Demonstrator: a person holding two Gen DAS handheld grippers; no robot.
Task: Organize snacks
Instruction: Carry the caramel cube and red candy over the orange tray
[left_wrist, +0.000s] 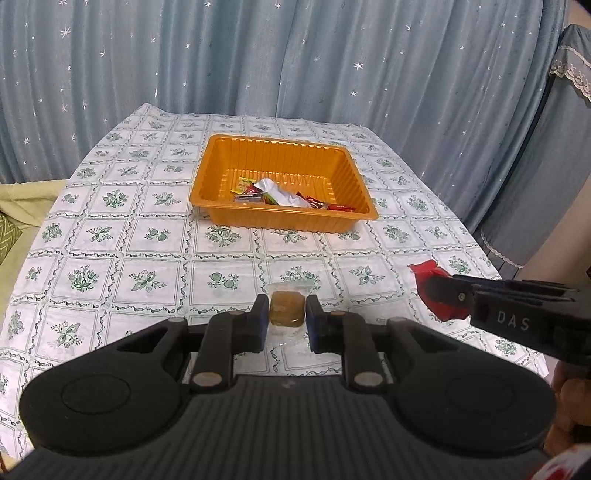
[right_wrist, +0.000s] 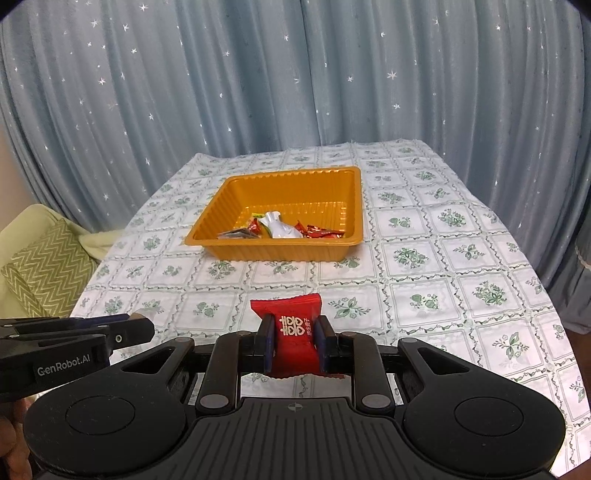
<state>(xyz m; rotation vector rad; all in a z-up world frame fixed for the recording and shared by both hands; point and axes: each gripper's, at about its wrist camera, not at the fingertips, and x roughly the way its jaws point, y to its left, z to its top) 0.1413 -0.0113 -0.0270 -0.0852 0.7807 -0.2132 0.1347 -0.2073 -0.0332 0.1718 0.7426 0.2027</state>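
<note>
The curtain (right_wrist: 295, 81) fills everything past the table, and the flowered tablecloth (left_wrist: 110, 236) runs out from under me toward it. At twelve o'clock, well apart from both my claws, sits the orange tray (right_wrist: 207, 236), with several wrapped snacks (right_wrist: 280, 229) already lying along its near wall (red ones, a silver one, a yellow one).

My right gripper (right_wrist: 294, 345) is clamped on a red candy packet (right_wrist: 293, 334); the pads pinch it at both sides, and it looks lifted off the cloth. My left gripper (left_wrist: 287, 319) has its blue pads either side of a brown jelly candy in a clear wrapper (left_wrist: 287, 308), touching or nearly so. I cannot tell whether that grip is firm, or whether the candy rests on the cloth.

I judge this the carrying step: both pieces picked up, or all but, and the tray waiting. Next I need to travel forward toward twelve o'clock, clear the tray's near rim, and release over a bare part of the floor, keeping my claws from crossing.
</note>
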